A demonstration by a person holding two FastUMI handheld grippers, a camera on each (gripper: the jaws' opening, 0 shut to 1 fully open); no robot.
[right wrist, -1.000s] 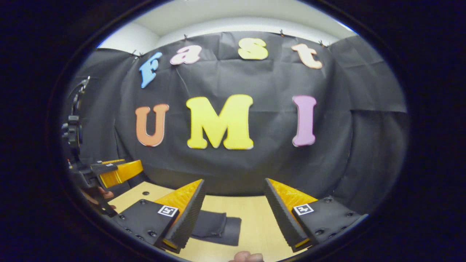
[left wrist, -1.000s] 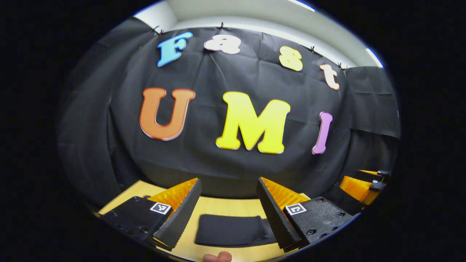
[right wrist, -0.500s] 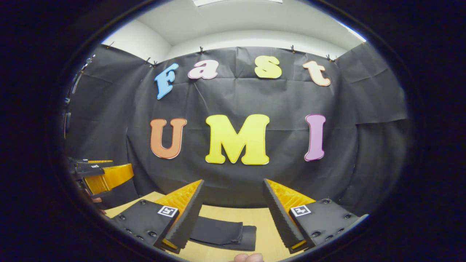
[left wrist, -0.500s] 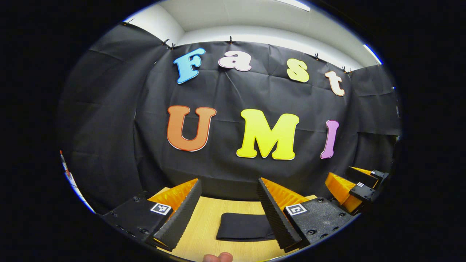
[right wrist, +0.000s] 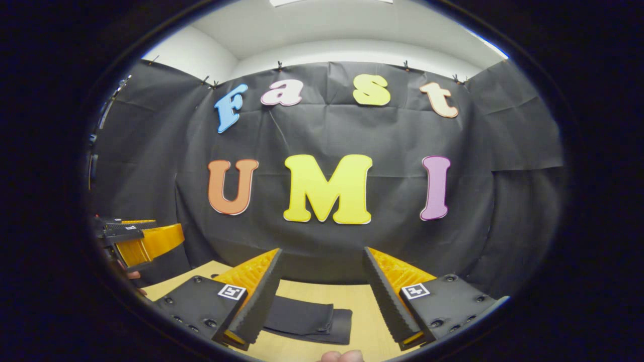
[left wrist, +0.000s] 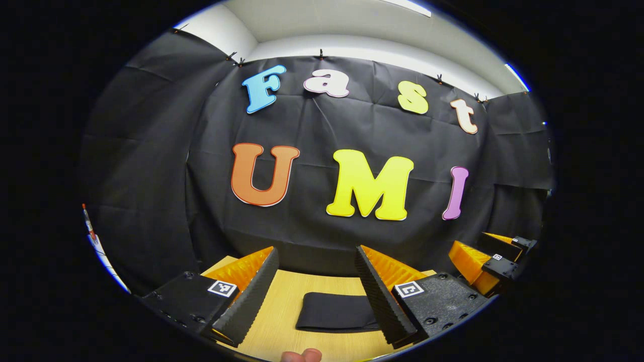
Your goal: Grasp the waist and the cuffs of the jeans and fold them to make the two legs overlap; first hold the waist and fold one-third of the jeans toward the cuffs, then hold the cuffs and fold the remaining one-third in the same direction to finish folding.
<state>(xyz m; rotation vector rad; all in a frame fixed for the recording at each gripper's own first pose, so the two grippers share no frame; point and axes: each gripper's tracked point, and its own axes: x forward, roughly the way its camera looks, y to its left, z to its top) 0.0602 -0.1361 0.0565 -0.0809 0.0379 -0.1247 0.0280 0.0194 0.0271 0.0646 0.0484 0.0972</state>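
The dark jeans lie folded into a compact flat rectangle on the wooden table. In the left gripper view they rest low between my fingers, well beyond the tips. My left gripper is open and holds nothing. In the right gripper view the folded jeans lie partly behind the left finger, with a layered edge showing on their right end. My right gripper is open and empty too. Both grippers hang above and short of the jeans.
The right gripper appears at the right edge of the left gripper view, and the left gripper with a hand at the left edge of the right gripper view. A fingertip shows at the bottom. Black cloth walls close in behind the table.
Both grippers have pulled back and tilted upward from the folded jeans, which shrank and shifted in view. In the last half second hardly anything moved.
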